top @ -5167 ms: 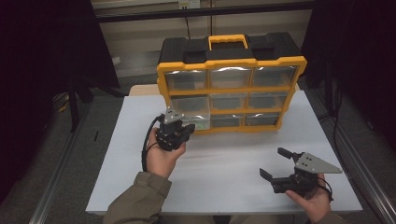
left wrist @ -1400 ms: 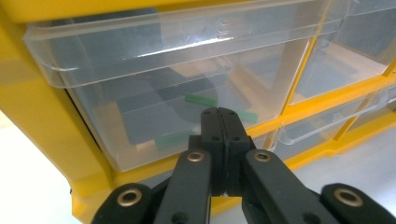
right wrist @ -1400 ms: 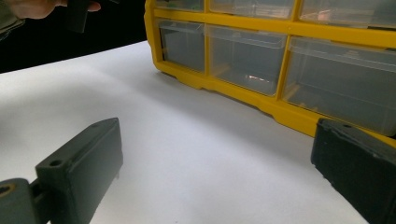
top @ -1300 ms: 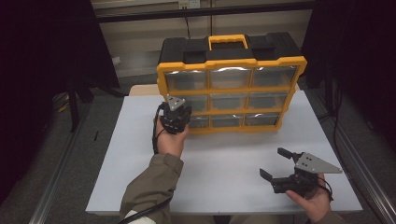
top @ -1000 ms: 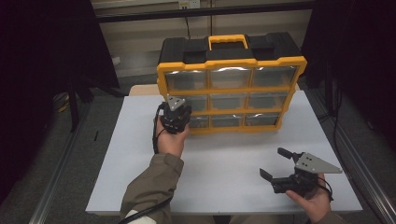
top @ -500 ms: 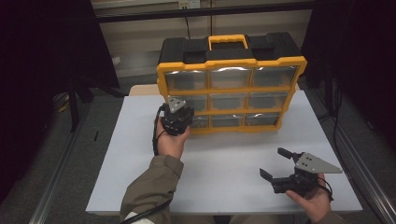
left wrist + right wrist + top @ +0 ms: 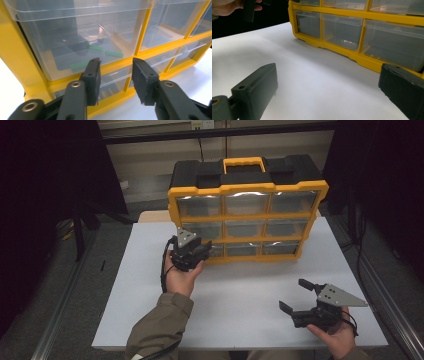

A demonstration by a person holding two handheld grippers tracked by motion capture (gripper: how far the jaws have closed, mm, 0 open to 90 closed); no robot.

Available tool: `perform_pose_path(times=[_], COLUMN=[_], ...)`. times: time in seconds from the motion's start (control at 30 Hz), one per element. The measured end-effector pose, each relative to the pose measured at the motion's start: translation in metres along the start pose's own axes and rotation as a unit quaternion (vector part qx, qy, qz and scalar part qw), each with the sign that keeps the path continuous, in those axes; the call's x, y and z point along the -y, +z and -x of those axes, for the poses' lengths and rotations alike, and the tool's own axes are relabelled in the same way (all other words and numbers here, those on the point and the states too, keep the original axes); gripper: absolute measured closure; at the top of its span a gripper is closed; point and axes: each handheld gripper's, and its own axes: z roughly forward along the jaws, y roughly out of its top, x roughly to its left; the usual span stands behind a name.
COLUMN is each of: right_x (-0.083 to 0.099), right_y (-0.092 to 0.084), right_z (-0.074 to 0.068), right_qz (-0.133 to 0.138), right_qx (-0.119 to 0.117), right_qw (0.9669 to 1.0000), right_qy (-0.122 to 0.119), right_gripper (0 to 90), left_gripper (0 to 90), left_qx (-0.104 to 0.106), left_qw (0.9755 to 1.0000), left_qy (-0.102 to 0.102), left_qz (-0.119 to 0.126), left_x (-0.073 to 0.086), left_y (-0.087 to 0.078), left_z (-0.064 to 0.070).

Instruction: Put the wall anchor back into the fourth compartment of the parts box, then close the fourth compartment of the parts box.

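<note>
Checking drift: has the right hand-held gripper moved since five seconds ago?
No. The right hand-held gripper sits at the same spot near the table's front-right corner.

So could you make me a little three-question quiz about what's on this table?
1. True or false: the left tongs grip a green piece.
2. How many clear drawers does the yellow plastic organiser box have?
3. Which tongs rest far from the box: A left, B right?

Key: 1 false, the jaws stand apart with nothing between, and have just been opening. 2 nine. 3 B.
</note>
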Motion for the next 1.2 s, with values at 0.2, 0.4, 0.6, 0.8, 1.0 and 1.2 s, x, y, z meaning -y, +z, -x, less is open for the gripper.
perform_pose_path(times=[0.2,0.4,0.6,0.8,1.0,1.2], right_x=[0.0,0.0,0.0,0.0,0.0,0.0], right_y=[0.001,-0.001,0.001,0.0,0.001,0.001], right_z=[-0.001,0.001,-0.001,0.0,-0.001,0.0], right_qz=[-0.001,0.001,-0.001,0.001,-0.002,-0.002], right_qx=[-0.003,-0.002,-0.003,-0.002,-0.004,-0.003], right_qw=[1.0,1.0,1.0,1.0,1.0,1.0], right_qy=[-0.002,0.002,-0.001,-0.001,-0.001,-0.002], right_gripper=[2.2,2.2,2.2,2.2,2.2,2.2], left_gripper=[46.3,37.7,33.5,28.1,23.0,20.4], left_qx=[0.012,0.02,0.024,0.018,0.024,0.022], left_qw=[0.9999,0.9997,0.9995,0.9996,0.9993,0.9992], left_qy=[-0.002,-0.002,-0.005,-0.003,-0.004,-0.004], left_qz=[0.009,0.015,0.02,0.019,0.03,0.034], left_x=[0.005,0.012,0.017,0.022,0.027,0.029], left_y=[-0.005,-0.012,-0.017,-0.022,-0.027,-0.035], left_z=[0.0,0.0,0.0,-0.002,-0.004,-0.006])
